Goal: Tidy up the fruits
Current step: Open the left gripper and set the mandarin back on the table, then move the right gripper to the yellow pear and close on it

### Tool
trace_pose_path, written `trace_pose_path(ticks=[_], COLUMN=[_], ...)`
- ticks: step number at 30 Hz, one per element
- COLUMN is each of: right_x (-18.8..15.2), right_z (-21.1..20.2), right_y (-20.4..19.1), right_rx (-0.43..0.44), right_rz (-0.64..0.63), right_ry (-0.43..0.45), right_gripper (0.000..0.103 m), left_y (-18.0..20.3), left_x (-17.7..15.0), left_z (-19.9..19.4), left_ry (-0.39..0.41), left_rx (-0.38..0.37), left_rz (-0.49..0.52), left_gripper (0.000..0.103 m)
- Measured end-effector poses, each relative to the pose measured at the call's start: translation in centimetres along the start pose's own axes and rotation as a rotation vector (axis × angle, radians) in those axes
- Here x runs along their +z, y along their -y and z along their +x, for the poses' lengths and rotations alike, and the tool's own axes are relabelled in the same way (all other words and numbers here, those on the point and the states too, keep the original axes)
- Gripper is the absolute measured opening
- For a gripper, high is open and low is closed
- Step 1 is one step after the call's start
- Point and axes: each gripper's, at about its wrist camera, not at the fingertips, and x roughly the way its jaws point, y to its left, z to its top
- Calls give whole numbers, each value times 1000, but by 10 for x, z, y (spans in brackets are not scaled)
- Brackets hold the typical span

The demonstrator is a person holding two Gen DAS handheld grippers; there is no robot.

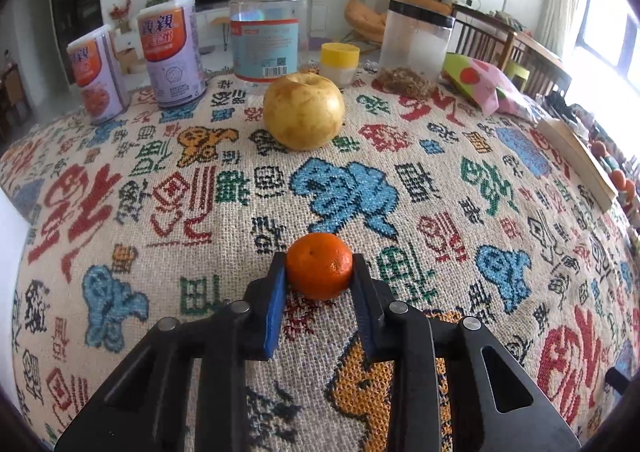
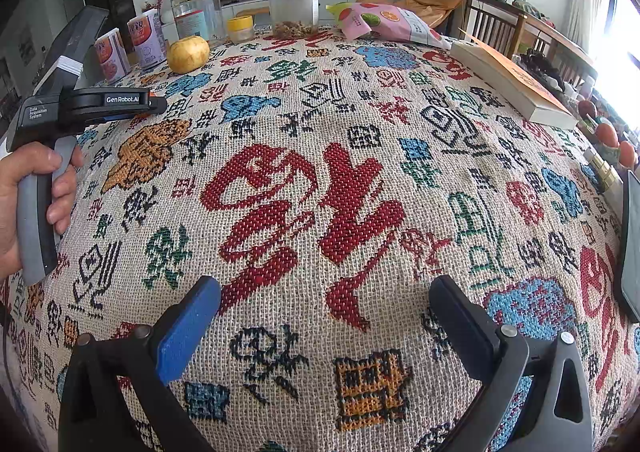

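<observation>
My left gripper (image 1: 319, 266) has its jaws pressed against both sides of a small orange mandarin (image 1: 319, 265), which sits on the patterned woven cloth (image 1: 360, 179) covering the surface, near me and about centred in the left wrist view. My right gripper (image 2: 325, 304) hangs over bare cloth with its jaws spread wide and nothing between them. In the right wrist view I see my left hand (image 2: 30, 195) at the left edge, wrapped around the grey handle of its gripper.

Further out, a yellow pear (image 1: 303, 112) stands alone on the cloth, well apart from the mandarin. Behind it, along the far edge, I count 2 purple cans (image 1: 172, 55) on the left, a clear jar with a gold lid (image 1: 270, 31), a small yellow-capped jar (image 1: 340, 63) just beside the pear, and a frosted container with a black rim (image 1: 416, 41). To the far right lie a pink fruit-printed bag (image 1: 480, 81) and a book (image 2: 516, 81).
</observation>
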Motion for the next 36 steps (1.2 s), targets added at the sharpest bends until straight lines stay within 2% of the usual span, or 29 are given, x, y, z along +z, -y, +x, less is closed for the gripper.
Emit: trace_pose_path(ticks=[5,12,17,19,20,21,22,23,24,25,28,31,33,36], right_x=[0,0,0,0,0,0,0,0,0,0,0,1,14,60], right_z=[0,0,0,0,0,0,0,0,0,0,0,0,1,0], right_y=[0,0,0,0,0,0,0,0,0,0,0,-2,-8,-37], right_rx=[0,0,0,0,1,1,1,0,1,0,0,4,15,70], right_rz=[1,0,1,1,1,1,1,1,1,1,0,-18,-44,-119], right_ry=[0,0,0,0,0,0,0,0,0,0,0,-11,-26,89], right_gripper=[103,103,103,103,103,103,103,103,103,103,103,103,102,102], left_y=[-15,-44,-54,-56,-55,-54,-54,-55,-57,-60,-73,-71,-72,-72], left_x=[-14,-64,-97,-101,-102,-102,-103,-105,-109,-111,-111,-112,-112,-112], left_z=[-28,-92,-95,-96,-96,-96,-95,-94,-94,-93,-91,-91,-90,-90], left_ry=[14,-57,-98,-70,-68,-63,-61,-61,-53,-53,-71,-73,-73,-72], left_rx=[52,45,61,70,87,107,123,142,166,174,135,144,141,144], left_rz=[5,32,19,14,22,26,29,30,28,15,-49,-41,-45,-48], left_gripper=[30,30,31,35,40,55,66,85,94,97,101,102,102,102])
